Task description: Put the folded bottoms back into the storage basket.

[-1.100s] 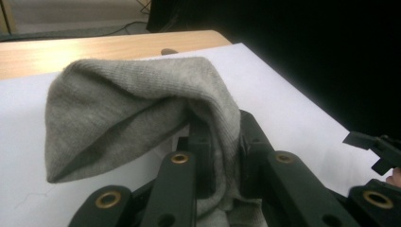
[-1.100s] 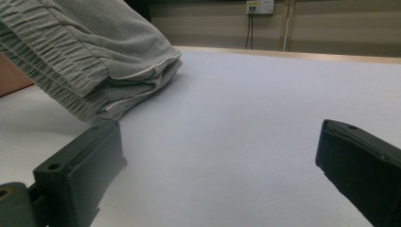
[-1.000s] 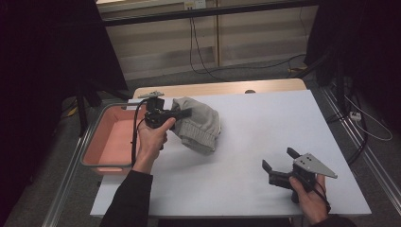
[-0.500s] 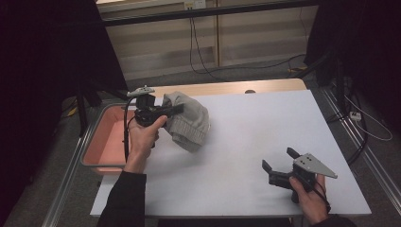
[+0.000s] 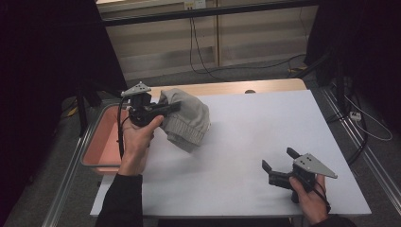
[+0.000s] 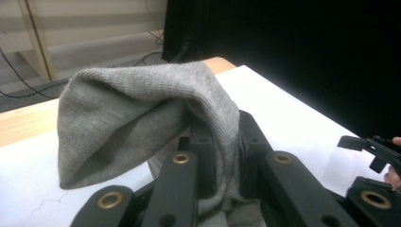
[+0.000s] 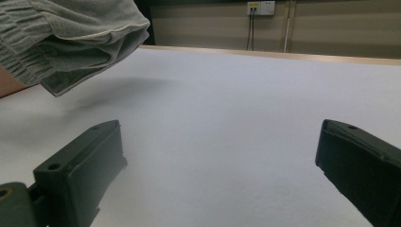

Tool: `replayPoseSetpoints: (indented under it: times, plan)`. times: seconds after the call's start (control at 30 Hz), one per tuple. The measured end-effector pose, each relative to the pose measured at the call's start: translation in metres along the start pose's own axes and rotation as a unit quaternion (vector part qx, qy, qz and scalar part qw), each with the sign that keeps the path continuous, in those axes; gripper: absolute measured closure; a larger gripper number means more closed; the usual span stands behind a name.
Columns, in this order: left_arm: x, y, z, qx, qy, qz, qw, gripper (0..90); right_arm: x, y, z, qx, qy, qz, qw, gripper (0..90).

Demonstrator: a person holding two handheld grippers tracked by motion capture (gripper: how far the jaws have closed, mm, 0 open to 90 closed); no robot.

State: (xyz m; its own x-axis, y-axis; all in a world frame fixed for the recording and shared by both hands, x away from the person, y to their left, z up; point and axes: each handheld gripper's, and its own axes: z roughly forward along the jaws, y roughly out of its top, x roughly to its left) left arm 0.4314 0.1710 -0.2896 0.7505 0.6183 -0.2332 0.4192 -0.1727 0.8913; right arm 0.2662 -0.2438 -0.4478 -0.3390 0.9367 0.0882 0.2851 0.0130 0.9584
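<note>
1. High view, nearest the person: the right gripper rests close to the table's near right corner, jaws spread wide with nothing between them, pointing toward the table's left side.
2. The right gripper view looks along those spread jaws across bare white tabletop to the grey knit hat, which hangs above the surface and casts a shadow beneath.
3. Farther back, near the table's left edge, the left gripper is clenched on the grey knit hat; the left gripper view shows a fold of the knit pinched between its jaws, the rest draping over them.
4. The hat hangs clear of the table, its long axis sloping from the gripper down toward the table's middle, ribbed cuff lowest.
5. The pink tray sits just beyond the left edge, directly beside the left hand and well apart from the right one.
6. Judged from this, the left hand is far nearer both hat and tray, so any drop into the tray falls to it.
</note>
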Motion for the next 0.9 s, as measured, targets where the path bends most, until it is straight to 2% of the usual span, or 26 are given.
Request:
replayPoseSetpoints:
  times: [0.27,0.57,0.9]
  plan:
    - [-0.001,0.006,-0.016,-0.014,0.016,0.007,0.9997,80.5,0.0,0.0,0.0,0.001,0.0,0.0,1.0,1.7]
    - [-0.004,0.011,-0.03,-0.03,0.018,0.009,0.9994,80.5,0.0,0.0,0.0,0.001,0.0,-0.001,1.0,1.7]
    - [-0.004,0.02,-0.05,-0.049,0.029,0.013,0.9983,80.5,0.0,0.0,0.0,0.001,0.002,0.0,1.0,1.7]
